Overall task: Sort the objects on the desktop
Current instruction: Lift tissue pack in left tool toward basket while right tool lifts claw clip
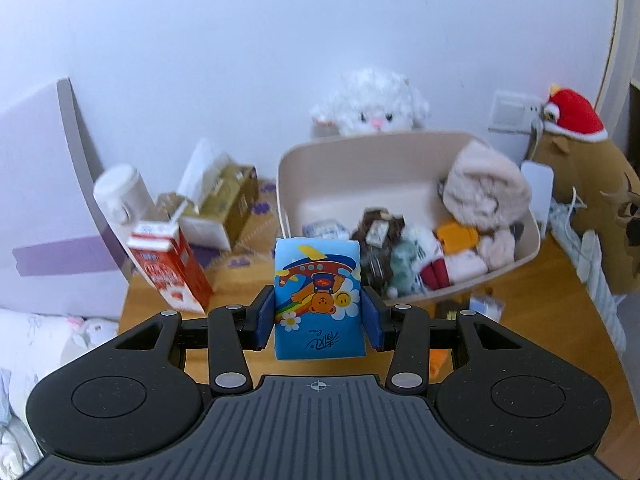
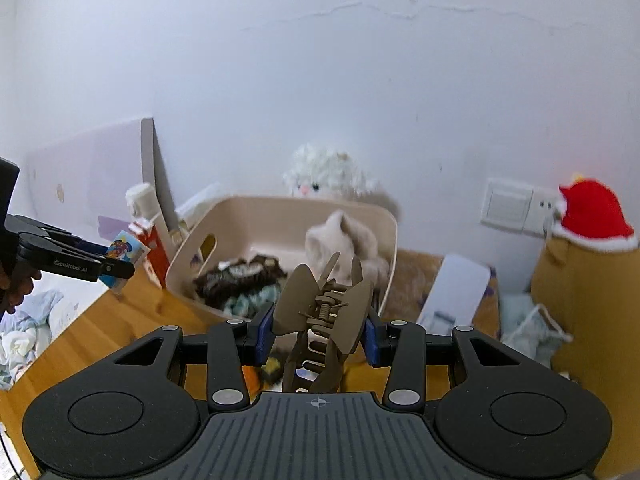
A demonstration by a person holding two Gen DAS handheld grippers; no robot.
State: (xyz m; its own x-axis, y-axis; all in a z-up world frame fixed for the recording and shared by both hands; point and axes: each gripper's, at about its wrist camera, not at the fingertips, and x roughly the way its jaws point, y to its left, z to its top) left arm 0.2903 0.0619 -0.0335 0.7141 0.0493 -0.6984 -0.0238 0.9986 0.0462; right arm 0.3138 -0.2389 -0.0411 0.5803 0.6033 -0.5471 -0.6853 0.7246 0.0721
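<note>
My left gripper (image 1: 319,316) is shut on a blue tissue pack (image 1: 318,296) printed with a cartoon bear and plane, held above the wooden desk (image 1: 520,312). In the right wrist view that same left gripper (image 2: 116,266) shows at the far left with the tissue pack (image 2: 122,250) in it. My right gripper (image 2: 318,332) is shut on a brown hair claw clip (image 2: 324,320), its prongs pointing down. Just beyond both stands a beige bin (image 1: 332,176), also seen as the beige bin (image 2: 280,220), holding a fluffy cream cloth (image 1: 486,188), dark hair pieces and small items.
A red milk carton (image 1: 168,268), a white bottle (image 1: 120,196) and a gold box (image 1: 228,200) stand left of the bin. A white plush (image 1: 372,108) sits behind it, a brown plush with a red hat (image 1: 576,128) at the right. A white device (image 2: 456,292) lies on the desk.
</note>
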